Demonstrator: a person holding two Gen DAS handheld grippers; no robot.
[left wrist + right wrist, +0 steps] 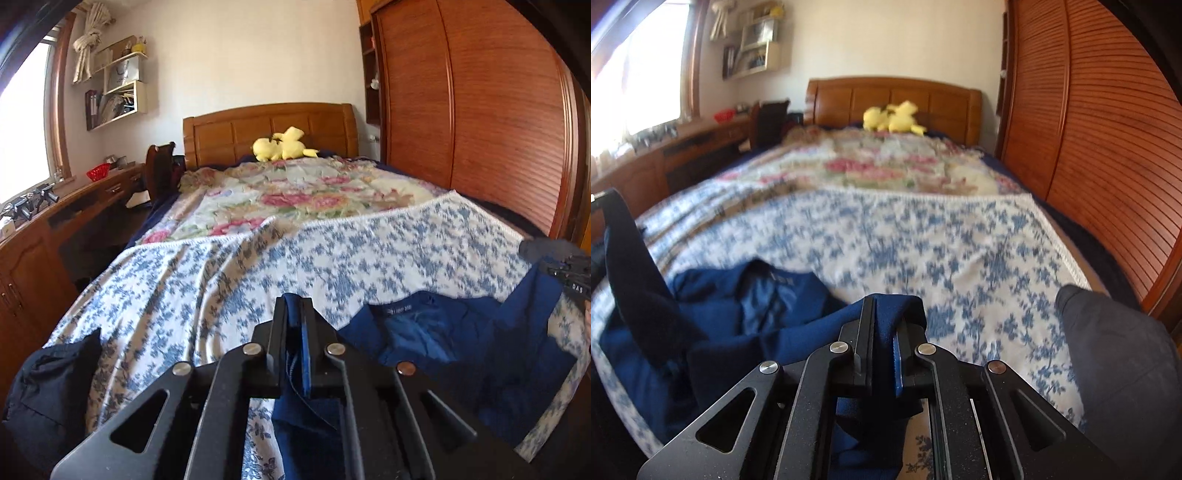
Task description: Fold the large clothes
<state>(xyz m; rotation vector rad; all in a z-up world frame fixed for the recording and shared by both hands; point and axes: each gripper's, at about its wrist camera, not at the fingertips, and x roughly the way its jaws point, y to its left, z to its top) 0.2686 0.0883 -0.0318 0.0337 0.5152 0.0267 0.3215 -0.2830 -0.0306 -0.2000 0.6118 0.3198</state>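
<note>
Our left gripper (294,317) is pinched on a fold of the blue garment (443,332), and our right gripper (884,325) is likewise clamped on another part of the same cloth, so we hold it at two places above the foot of the bed (923,240). We judge the folding as barely begun: the garment lies crumpled at the bed's near edge, collar showing, no neat fold visible yet. It needs spreading flat first. Ahead, the blue-flowered sheet (332,251) offers open room toward the headboard (269,125). The wardrobe (480,110) hems the bed's right edge; dark bundles sit at the near-left (51,387) and near-right (1115,350) corners.
</note>
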